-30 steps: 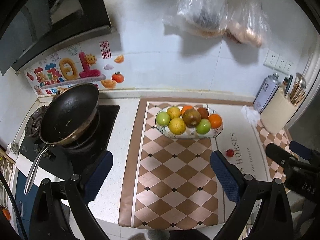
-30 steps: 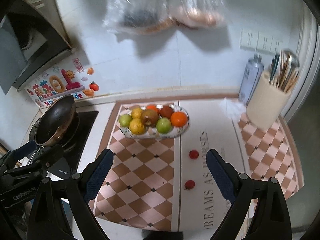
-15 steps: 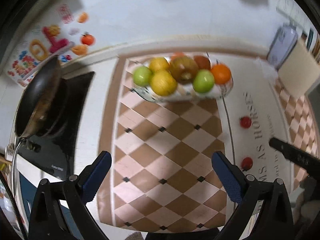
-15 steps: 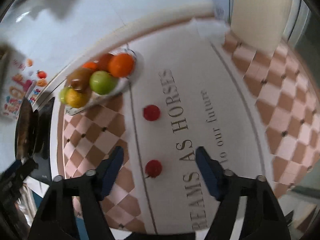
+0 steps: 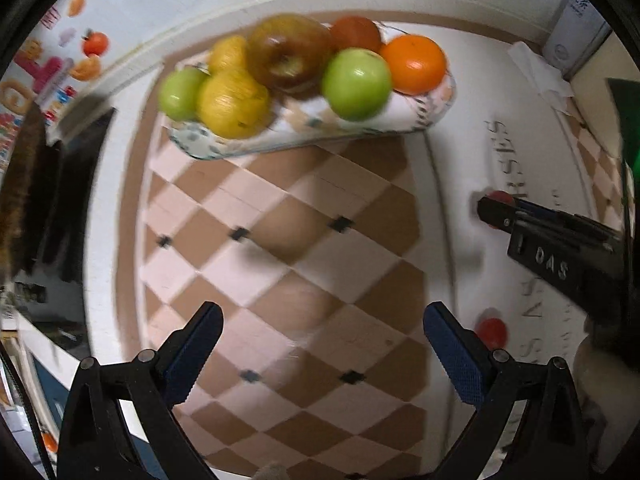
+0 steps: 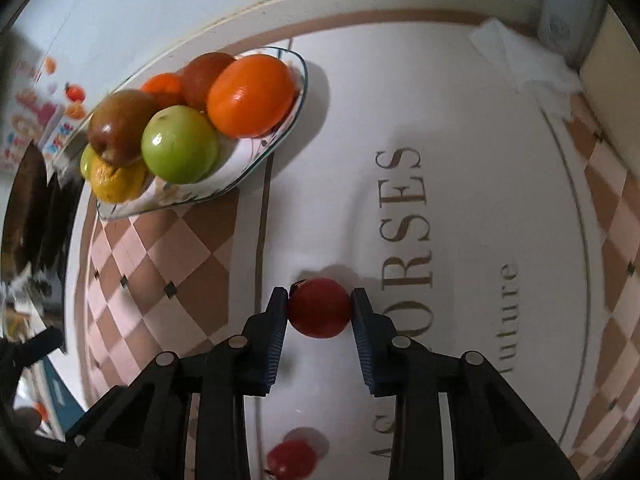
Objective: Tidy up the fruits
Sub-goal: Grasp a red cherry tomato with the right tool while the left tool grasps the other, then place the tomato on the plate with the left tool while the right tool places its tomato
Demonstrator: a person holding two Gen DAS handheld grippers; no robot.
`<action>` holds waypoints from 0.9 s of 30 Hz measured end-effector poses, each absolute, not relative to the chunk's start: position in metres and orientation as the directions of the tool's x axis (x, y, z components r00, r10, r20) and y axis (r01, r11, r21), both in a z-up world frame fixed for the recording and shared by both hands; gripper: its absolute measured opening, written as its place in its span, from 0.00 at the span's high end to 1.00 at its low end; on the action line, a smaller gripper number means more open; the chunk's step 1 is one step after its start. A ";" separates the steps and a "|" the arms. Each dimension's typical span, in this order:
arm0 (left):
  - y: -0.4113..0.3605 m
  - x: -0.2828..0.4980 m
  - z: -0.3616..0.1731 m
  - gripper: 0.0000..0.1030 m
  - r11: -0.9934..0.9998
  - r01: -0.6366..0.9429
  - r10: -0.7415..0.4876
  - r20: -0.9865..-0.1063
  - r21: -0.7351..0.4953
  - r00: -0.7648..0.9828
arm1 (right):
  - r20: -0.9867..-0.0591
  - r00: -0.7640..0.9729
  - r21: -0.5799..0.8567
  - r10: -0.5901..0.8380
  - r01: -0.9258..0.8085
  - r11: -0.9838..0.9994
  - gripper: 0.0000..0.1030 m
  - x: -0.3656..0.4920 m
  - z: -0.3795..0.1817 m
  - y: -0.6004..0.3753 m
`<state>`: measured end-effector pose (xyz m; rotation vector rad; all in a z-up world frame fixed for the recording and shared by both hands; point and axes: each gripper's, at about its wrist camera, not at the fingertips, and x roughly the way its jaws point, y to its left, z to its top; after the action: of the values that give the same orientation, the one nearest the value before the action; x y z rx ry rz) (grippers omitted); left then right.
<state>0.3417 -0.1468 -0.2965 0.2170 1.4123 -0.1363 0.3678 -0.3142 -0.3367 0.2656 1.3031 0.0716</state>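
A glass fruit plate (image 6: 296, 92) holds green apples, oranges, yellow fruit and a brown apple (image 6: 120, 126); it also shows in the left wrist view (image 5: 400, 120). My right gripper (image 6: 320, 306) is closed around a small red tomato (image 6: 320, 308) on the mat, pads touching both sides. A second red tomato (image 6: 292, 458) lies nearer, also in the left wrist view (image 5: 492, 330). My left gripper (image 5: 320, 344) is open and empty above the checkered mat. The right gripper (image 5: 488, 210) shows there at the far tomato (image 5: 500, 197).
A checkered mat (image 6: 160, 248) with lettering covers the counter. A black stove with a pan (image 5: 24, 184) is at left. A crumpled tissue (image 6: 516, 60) and a beige holder (image 6: 612, 60) are at back right. The wall runs behind the plate.
Both grippers dropped lower and closer to the mat. The right gripper moved forward to the farther tomato and closed its fingers onto it. The left stayed open.
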 end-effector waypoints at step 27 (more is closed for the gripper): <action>-0.238 0.311 -0.329 0.76 0.863 0.485 -0.155 -0.988 -0.140 -0.008 | -0.923 0.349 0.262 0.164 0.258 0.930 0.67 0.289 -0.293 -0.389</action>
<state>0.3111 -0.2381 -0.3289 0.2747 1.4994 -0.5157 0.2888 -0.3892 -0.2929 0.3969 1.2224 -0.0635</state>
